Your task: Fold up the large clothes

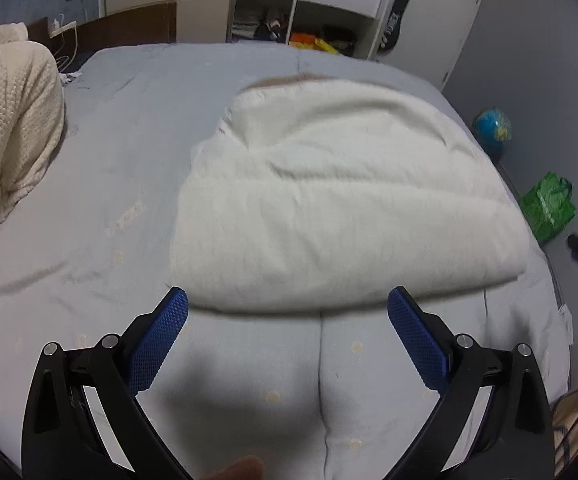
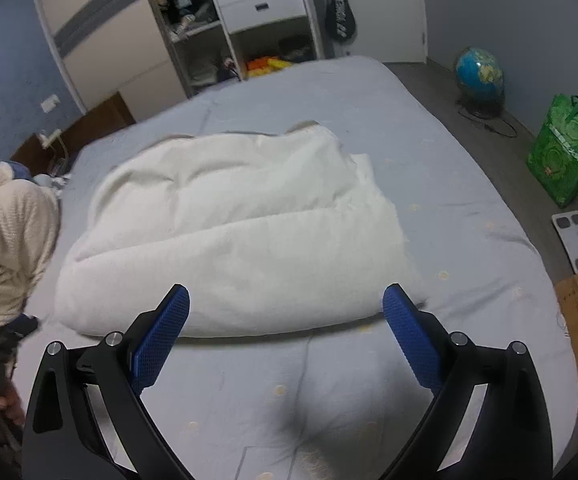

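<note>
Both grippers hover over the bed (image 1: 89,208), left gripper (image 1: 287,300) and right gripper (image 2: 286,298) each with fingers spread wide apart, holding nothing. Just beyond the tips lies the white garment (image 1: 341,208), folded into a thick bundle mid-bed. Cream blanket (image 1: 5,120) sits heaped at the left edge.

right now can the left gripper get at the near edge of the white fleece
Probably yes. The left gripper is open, and the white fleece has its near fold just ahead of the fingertips on the bed, with nothing between them.
</note>
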### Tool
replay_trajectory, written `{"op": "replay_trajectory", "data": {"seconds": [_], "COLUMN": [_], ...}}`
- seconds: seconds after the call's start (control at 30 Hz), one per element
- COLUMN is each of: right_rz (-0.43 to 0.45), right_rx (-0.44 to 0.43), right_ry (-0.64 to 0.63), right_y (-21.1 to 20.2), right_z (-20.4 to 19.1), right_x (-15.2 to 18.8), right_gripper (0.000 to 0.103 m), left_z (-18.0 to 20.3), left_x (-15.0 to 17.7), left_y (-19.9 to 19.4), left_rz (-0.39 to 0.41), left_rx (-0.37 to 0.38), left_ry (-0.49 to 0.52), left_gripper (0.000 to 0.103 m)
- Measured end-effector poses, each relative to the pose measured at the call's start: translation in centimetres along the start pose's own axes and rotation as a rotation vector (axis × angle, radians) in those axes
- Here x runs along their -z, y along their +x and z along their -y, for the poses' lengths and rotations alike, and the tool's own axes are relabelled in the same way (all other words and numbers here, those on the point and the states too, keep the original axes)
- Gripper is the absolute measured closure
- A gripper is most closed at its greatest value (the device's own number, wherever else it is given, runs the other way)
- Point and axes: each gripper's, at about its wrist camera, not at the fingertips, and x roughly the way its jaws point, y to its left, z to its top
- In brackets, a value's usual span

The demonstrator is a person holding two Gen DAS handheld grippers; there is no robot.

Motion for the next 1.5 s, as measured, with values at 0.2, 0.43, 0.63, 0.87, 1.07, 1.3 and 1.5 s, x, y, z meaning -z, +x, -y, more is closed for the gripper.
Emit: {"op": "replay_trajectory", "data": {"seconds": [0.2, 0.43, 0.63, 0.87, 1.07, 1.3, 1.5], "right_rz": [0.007, 0.012, 0.014, -0.005, -0.029, -0.039, -0.039], "right_rx": [-0.01, -0.005, -0.011, -0.011, -0.003, 0.002, 0.004], "right_ry": [0.002, -0.075, -0.124, -0.146, -0.169, -0.186, -0.187], "right_y": [-1.4, -2.6, -3.2, -3.2, -2.7, -2.5, -2.6], "right_z": [-0.7, -2.5, -3.2, -3.3, -3.5, -3.5, -3.5], "right_x": [1.5, 3.1, 4.2, 4.8, 5.1, 5.4, 5.4], "right_gripper": [0.01, 0.01, 0.01, 0.01, 0.01, 0.01, 0.01], "left_z": [1.3, 1.9, 2.3, 2.3, 2.2, 2.2, 2.2], "left_x": [2.0, 3.6, 4.5, 5.1, 5.2, 5.2, 5.1], "left_y": [-0.8, -2.0, -2.1, -1.7, -1.6, -1.5, -1.4], "left_rz": [0.005, 0.017, 0.008, -0.006, -0.011, -0.016, -0.015], "left_rx": [0.015, 0.02, 0.015, 0.004, 0.005, 0.006, 0.008], "left_ry": [0.025, 0.016, 0.019, 0.007, 0.0, 0.001, 0.001], "left_gripper": [0.007, 0.007, 0.007, 0.007, 0.007, 0.007, 0.007]}}
